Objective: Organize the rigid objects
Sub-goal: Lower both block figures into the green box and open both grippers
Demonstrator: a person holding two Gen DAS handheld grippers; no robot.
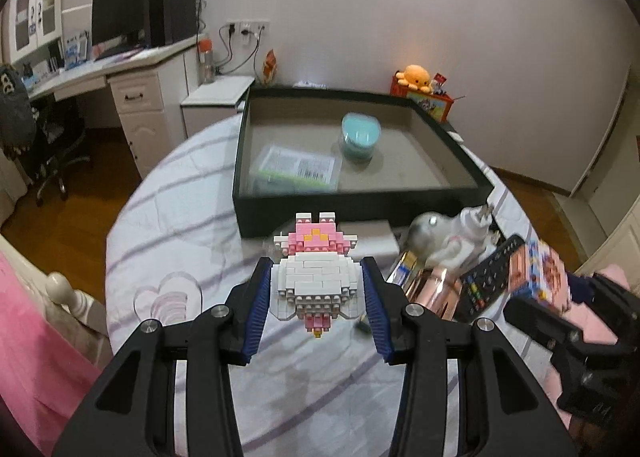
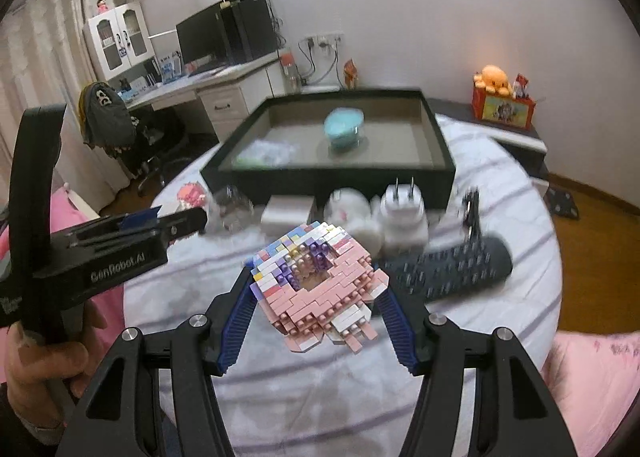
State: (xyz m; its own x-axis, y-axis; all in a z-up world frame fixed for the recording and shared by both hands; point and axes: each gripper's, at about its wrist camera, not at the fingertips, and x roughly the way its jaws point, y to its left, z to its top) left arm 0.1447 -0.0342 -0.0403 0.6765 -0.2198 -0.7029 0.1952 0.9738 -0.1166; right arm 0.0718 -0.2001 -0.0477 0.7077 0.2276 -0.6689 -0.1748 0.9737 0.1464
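Observation:
My left gripper [image 1: 316, 277] is shut on a white and pink brick figure [image 1: 314, 273], held above the striped bed cover. My right gripper [image 2: 316, 281] is shut on a pink and purple brick figure [image 2: 320, 285]; this figure also shows at the right of the left wrist view [image 1: 540, 269]. Ahead stands an open black box [image 1: 456, 197] [image 2: 444, 169] holding a teal lidded jar [image 1: 360, 135] [image 2: 344, 129] and a clear labelled packet [image 1: 296, 171]. The left gripper's body [image 2: 120, 241] shows at the left of the right wrist view.
In front of the box lie a white plug adapter [image 2: 402, 217], a white block [image 2: 286, 217], a round white toy [image 2: 352, 213], a clear case [image 2: 232, 209] and a dark remote control [image 2: 452, 267]. A shiny pink item [image 1: 432, 289] lies by the remote. A desk and chair stand beyond the bed.

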